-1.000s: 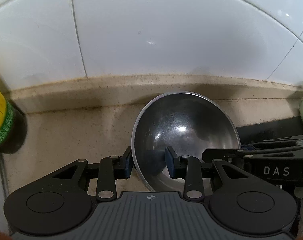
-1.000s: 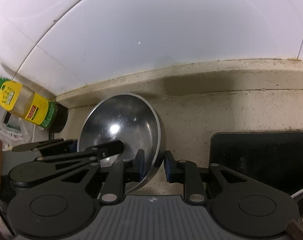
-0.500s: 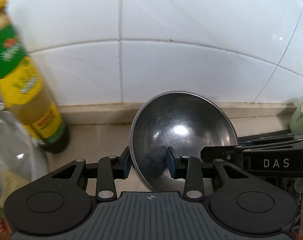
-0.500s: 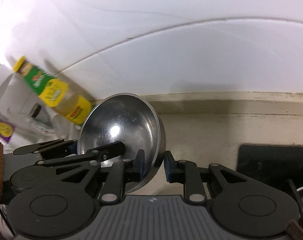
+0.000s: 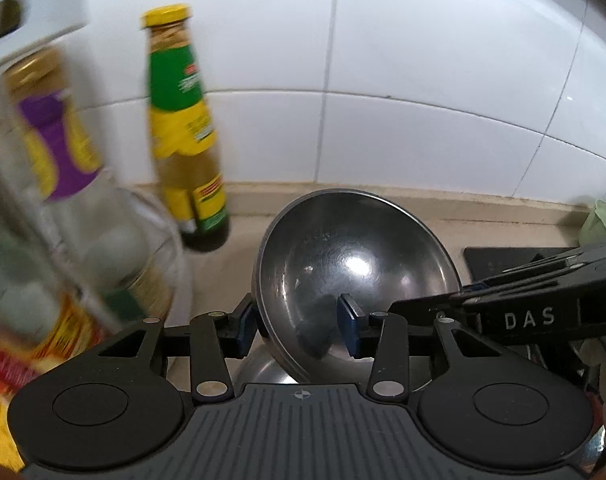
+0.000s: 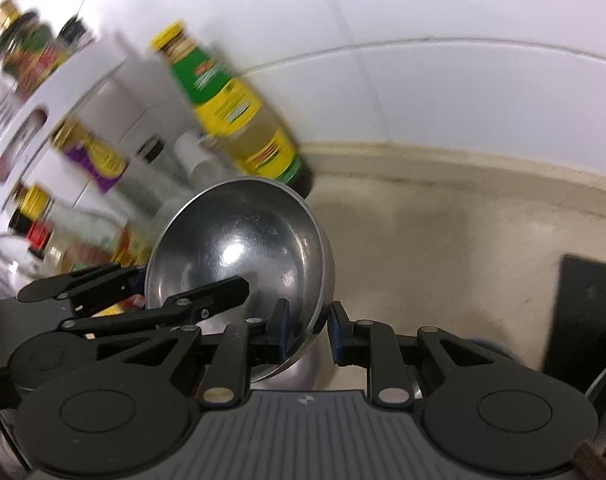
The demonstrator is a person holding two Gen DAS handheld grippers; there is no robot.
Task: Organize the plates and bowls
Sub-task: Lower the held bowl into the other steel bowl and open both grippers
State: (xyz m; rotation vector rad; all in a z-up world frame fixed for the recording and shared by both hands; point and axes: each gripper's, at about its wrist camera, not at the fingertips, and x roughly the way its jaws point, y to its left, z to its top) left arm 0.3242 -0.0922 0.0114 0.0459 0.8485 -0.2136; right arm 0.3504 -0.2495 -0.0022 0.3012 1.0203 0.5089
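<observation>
A shiny steel bowl (image 5: 355,264) (image 6: 243,248) hangs tilted above the beige counter, with a gripper on each side of its rim. My right gripper (image 6: 307,328) is shut on the bowl's right rim, one pad inside and one outside. My left gripper (image 5: 299,328) straddles the left rim. Its jaws are opening, with the bowl's wall between them and the inner pad a little off the metal. The right gripper's fingers (image 5: 503,292) reach in from the right in the left wrist view. Part of another steel vessel (image 5: 263,368) shows just under the bowl.
A sauce bottle with a green and yellow label (image 5: 183,128) (image 6: 231,108) stands by the white tiled wall. Left of it a white rack (image 6: 75,76) holds several bottles and jars. A black mat (image 6: 583,312) lies on the counter (image 6: 423,240) at right.
Both grippers have risen with the bowl and swung left, so the sauce bottle and the bottle rack have come into view. The left jaws stand slightly wider than before.
</observation>
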